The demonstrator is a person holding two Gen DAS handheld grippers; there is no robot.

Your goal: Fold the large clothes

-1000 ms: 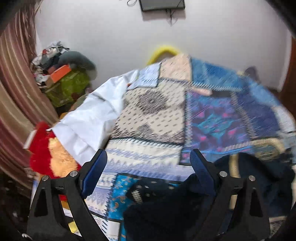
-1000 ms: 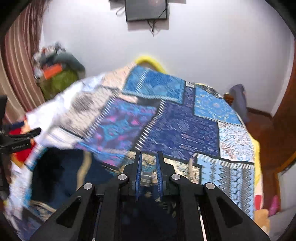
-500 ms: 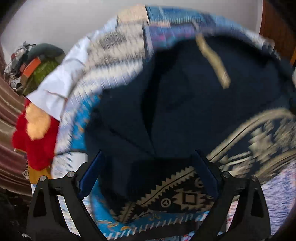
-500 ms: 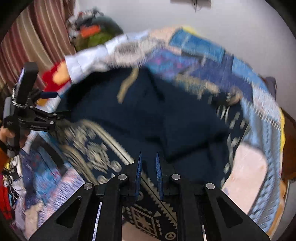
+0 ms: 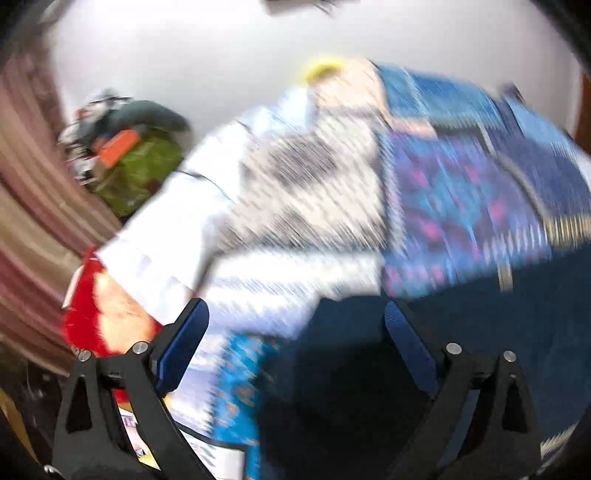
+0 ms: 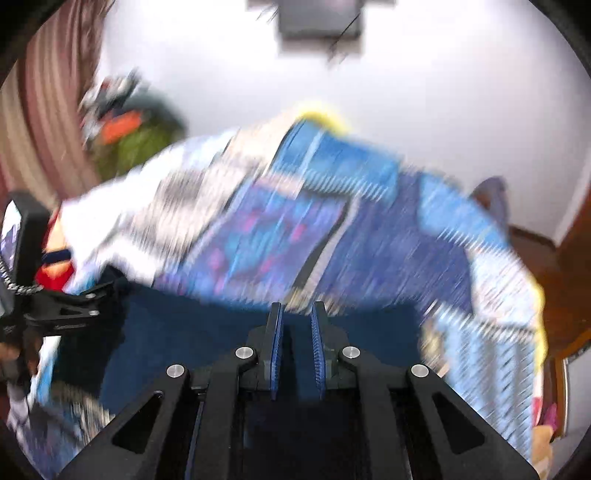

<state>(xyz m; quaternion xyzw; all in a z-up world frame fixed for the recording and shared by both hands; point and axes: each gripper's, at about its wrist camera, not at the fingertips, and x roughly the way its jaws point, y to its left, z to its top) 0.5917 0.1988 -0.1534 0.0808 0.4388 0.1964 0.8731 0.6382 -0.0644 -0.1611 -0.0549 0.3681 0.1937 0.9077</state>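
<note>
A large dark navy garment (image 5: pixel 461 332) with a cream pattern lies on a bed covered by a blue patchwork quilt (image 5: pixel 461 206). My left gripper (image 5: pixel 295 325) is open, its jaws wide apart above the garment's left edge. My right gripper (image 6: pixel 297 321) is shut on the navy garment (image 6: pixel 192 347), with cloth between its blue pads. The left gripper (image 6: pixel 96 295) also shows at the left of the right wrist view. Both views are blurred by motion.
A red and orange plush toy (image 5: pixel 96 314) lies at the bed's left edge. A pile of bags and clothes (image 5: pixel 129 158) sits by the striped curtain (image 5: pixel 26 221). A dark screen (image 6: pixel 317 18) hangs on the white wall. A wooden door (image 6: pixel 576 258) is at right.
Both views have swung back up from looking down on the garment to looking across the bed at the wall. The right gripper stays shut on the cloth; the left stays open.
</note>
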